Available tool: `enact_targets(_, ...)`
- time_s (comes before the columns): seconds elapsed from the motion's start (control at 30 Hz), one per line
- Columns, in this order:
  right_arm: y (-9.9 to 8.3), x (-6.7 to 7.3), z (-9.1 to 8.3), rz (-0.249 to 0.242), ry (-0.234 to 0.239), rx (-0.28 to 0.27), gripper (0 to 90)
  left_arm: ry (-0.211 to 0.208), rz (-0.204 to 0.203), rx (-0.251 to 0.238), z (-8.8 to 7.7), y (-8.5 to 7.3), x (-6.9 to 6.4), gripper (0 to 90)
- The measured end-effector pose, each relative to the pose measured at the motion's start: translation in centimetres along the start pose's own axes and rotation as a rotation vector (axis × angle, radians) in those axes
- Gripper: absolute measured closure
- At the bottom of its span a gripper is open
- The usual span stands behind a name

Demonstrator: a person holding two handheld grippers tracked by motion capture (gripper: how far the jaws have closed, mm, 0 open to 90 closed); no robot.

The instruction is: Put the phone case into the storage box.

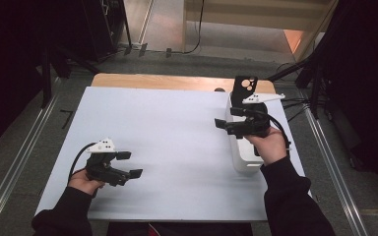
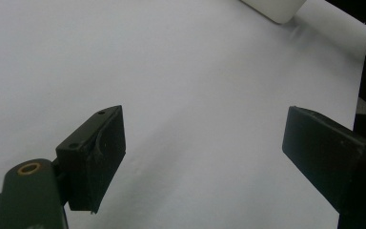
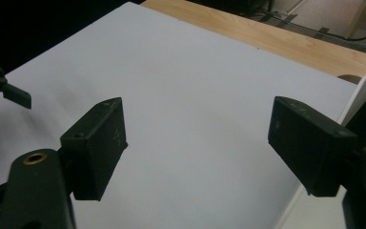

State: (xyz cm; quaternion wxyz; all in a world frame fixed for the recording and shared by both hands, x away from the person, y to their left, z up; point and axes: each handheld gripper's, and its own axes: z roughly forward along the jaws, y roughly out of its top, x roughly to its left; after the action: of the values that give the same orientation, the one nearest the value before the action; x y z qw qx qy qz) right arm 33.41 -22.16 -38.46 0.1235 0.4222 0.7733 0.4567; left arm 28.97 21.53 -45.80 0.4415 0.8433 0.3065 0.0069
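My left gripper [image 1: 130, 164] hovers over the near-left part of the white board [image 1: 177, 147], jaws open with nothing between them; in its own view the left gripper [image 2: 200, 148] frames bare board. My right gripper [image 1: 225, 118] is held above the left edge of a long white box [image 1: 243, 160] at the board's right side, pointing left, jaws open and empty. In its own view the right gripper [image 3: 198, 143] spans bare board, with the box's rim [image 3: 362, 90] at the right. A black plate with round holes [image 1: 245, 88] stands upright at the box's far end.
The white board lies on a wooden table, whose strip [image 1: 177, 81] shows along the far edge. Metal rails [image 1: 19, 162] run along the floor on both sides. Dark stands and cables [image 1: 320, 73] crowd the back right. The box's corner [image 2: 276, 9] and the left gripper's tip [image 3: 14, 95] appear in the gripper views.
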Motion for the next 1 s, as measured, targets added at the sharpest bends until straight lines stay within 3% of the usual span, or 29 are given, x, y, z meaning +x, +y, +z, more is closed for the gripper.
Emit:
enact_targets(0.33, -1.5, 1.9, 0.7, -0.038, 0.048, 0.033, 24.2, 0.013, -0.002, -0.012, -0.4, 0.0, 0.1, 14.2)
enact_targets(0.63, -3.2, 3.0, 0.8, -0.047, 0.104, 0.012, 24.2, 0.018, -0.007, -0.02, -0.8, 0.0, 0.4, 14.3)
enact_targets(1.0, -6.0, 3.8, 0.4, -0.053, 0.112, 0.015, 23.7, 0.003, -0.008, -0.018, -0.7, 0.0, 0.3, 14.3)
